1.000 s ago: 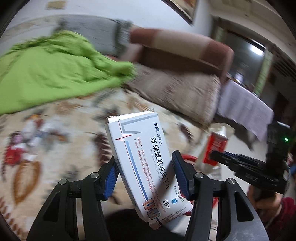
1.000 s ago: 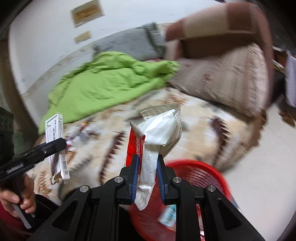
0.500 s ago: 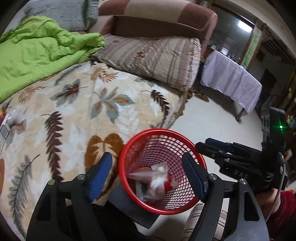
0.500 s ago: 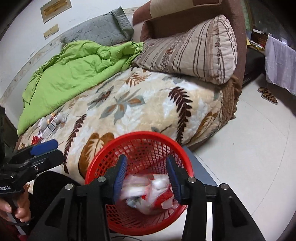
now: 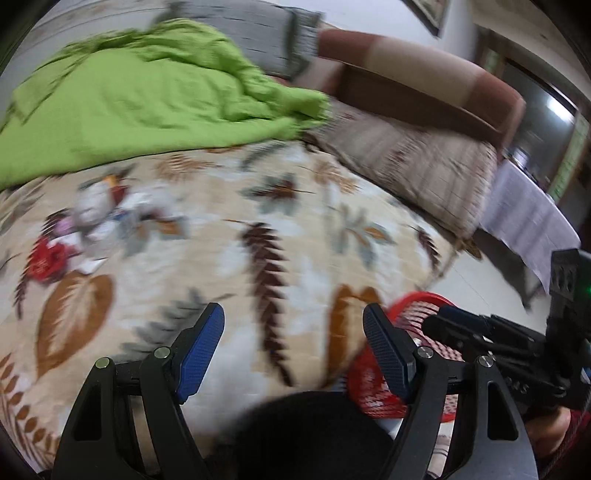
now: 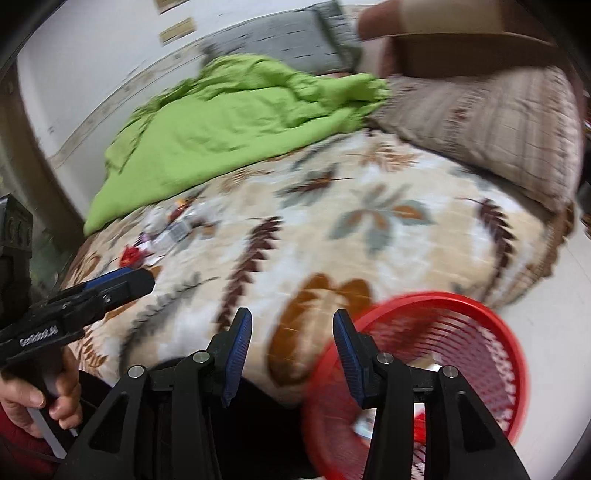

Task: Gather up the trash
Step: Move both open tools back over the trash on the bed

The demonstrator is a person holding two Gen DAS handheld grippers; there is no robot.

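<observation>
Bedroom with a leaf-print bed by a white wall
A green quilt (image 5: 140,99) lies bunched on the leaf-patterned blanket (image 6: 369,229), a striped pillow (image 6: 491,125) against the brown headboard (image 5: 424,77), pale tiled floor (image 6: 554,317) beside

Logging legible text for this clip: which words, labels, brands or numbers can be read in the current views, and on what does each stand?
"GenRobot.ai": white print on the side of the left gripper, right wrist view; blur makes the last letters uncertain.
Letters ending in "AS": on the right gripper's body, left wrist view; only partly readable.
Wall plaques: too blurred to read.
Trash pile on the blanket: any print is too blurred.
Red basket: no text visible.
</observation>
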